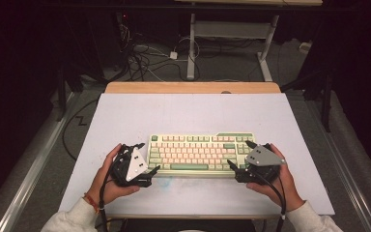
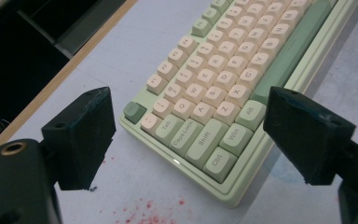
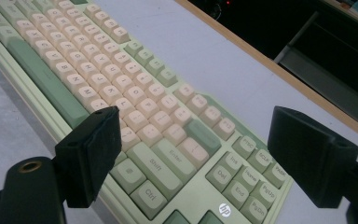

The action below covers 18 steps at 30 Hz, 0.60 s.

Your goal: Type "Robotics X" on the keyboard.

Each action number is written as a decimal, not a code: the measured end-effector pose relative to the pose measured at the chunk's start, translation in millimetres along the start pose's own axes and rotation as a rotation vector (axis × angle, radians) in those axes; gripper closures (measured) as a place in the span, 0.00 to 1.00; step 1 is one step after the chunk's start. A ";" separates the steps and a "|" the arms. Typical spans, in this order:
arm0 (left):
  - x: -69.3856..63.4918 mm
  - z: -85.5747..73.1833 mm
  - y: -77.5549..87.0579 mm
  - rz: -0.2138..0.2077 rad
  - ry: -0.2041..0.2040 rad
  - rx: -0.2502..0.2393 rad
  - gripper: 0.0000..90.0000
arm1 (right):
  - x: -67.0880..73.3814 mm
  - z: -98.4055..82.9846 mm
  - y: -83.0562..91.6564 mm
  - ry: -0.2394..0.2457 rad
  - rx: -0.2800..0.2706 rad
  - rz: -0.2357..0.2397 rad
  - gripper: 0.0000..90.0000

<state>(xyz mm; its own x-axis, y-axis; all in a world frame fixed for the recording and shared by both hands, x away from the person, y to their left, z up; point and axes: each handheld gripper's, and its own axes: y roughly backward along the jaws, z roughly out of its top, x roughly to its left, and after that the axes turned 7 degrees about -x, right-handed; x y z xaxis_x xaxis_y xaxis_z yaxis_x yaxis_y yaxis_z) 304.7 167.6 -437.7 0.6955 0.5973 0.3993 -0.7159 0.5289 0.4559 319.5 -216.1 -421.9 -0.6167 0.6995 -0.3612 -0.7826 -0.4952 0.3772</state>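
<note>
A pale green keyboard (image 1: 200, 154) with cream and green keys lies flat on the white mat, near its front middle. My left gripper (image 1: 148, 157) is held at the keyboard's left end, open. In the left gripper view its jaws (image 2: 191, 109) stand wide apart, with the keyboard's (image 2: 223, 60) Ctrl and Esc corner between them; whether they touch it I cannot tell. My right gripper (image 1: 240, 154) is held at the right end, also open. In the right gripper view the wide jaws (image 3: 198, 128) frame the keyboard's (image 3: 98, 60) right Shift and Enter area.
The white mat (image 1: 188, 113) covers a wooden table whose far edge (image 1: 193, 87) shows behind it. Red specks (image 2: 144, 215) mark the mat near the keyboard's left corner. Cables (image 1: 145, 58) and a desk frame (image 1: 232, 34) stand on the floor beyond.
</note>
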 end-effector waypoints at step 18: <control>2.7 -21.4 12.4 0.031 0.017 0.035 0.18 | -6.5 -14.0 9.1 0.000 0.013 -0.018 0.20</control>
<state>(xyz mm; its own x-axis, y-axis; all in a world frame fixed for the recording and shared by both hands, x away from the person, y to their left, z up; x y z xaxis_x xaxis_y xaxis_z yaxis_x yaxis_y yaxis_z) 296.3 188.7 -448.0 0.6715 0.6238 0.3999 -0.7345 0.4889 0.4707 315.1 -232.4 -428.0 -0.6028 0.7079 -0.3682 -0.7922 -0.4758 0.3822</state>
